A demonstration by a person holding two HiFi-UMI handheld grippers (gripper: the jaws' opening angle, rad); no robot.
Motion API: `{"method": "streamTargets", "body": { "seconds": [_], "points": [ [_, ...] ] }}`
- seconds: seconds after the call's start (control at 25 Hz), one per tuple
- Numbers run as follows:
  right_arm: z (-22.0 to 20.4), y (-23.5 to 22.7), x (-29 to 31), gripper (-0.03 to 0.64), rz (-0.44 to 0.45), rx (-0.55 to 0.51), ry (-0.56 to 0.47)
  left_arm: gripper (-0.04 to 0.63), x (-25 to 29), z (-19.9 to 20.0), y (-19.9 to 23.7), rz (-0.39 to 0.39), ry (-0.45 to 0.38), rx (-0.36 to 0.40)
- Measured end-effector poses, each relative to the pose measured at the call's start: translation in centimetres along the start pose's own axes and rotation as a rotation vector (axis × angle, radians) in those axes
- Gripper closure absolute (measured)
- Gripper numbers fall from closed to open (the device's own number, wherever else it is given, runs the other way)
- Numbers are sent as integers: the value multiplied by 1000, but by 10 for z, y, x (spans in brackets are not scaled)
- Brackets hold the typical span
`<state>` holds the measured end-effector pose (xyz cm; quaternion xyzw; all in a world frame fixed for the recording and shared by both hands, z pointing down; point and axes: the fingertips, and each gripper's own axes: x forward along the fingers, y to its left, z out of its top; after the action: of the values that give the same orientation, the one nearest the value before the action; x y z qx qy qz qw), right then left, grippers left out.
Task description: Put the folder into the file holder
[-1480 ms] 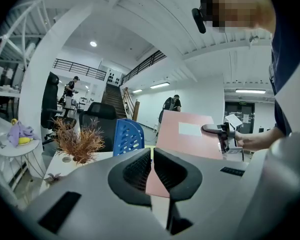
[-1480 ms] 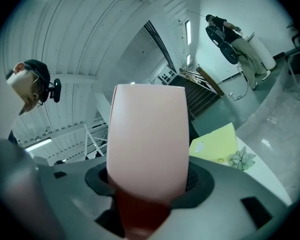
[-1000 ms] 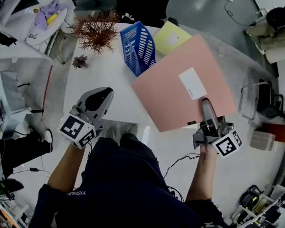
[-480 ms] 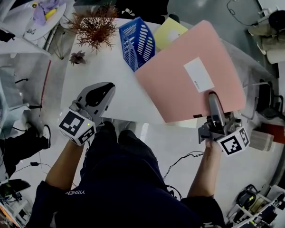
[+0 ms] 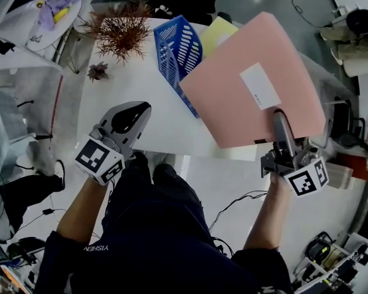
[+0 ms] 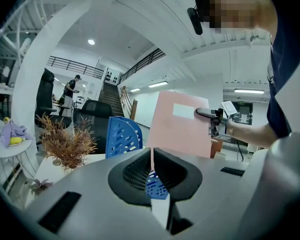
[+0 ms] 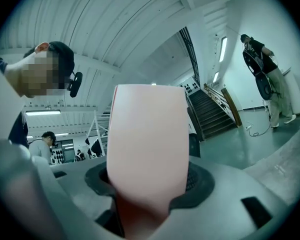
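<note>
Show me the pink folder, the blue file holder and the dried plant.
pink folder (image 5: 233,97), head view, cover left of its white label
blue file holder (image 5: 183,51), head view, its slotted side wall
dried plant (image 5: 119,34), head view, middle of its branches

Right gripper (image 5: 279,120) holds the pink folder (image 5: 245,97) tilted over the table (image 5: 138,84), beside the blue file holder (image 5: 176,49)

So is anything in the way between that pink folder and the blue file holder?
Nothing visible. The right gripper holds the pink folder up beside the blue file holder; the yellow folder and dried plant lie aside.
</note>
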<state>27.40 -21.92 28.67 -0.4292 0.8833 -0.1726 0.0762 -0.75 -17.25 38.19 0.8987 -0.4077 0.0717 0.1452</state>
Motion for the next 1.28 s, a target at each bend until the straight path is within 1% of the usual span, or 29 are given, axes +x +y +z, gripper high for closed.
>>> {"method": "streamTargets", "body": {
  "seconds": [0.12,0.24,0.48,0.8,1.12,1.28],
  "points": [
    [3,2,4,353,-15,-36,3,552,-1,-1,5,-6,-1,-3],
    [7,7,7,353,-3,-64,-5,552,0,-3,6,-14,1,-5],
    [0,12,21,353,-7,-78,5,552,0,-2,12,-23,7,-5],
    [1,29,38,351,13,-207,32,552,-2,-5,23,-25,18,-13],
    [-1,49,55,351,74,-320,47,552,0,-5,29,-33,18,-17],
    [-4,52,66,351,96,-345,57,552,-2,-4,34,-21,18,-21]
  ]
}}
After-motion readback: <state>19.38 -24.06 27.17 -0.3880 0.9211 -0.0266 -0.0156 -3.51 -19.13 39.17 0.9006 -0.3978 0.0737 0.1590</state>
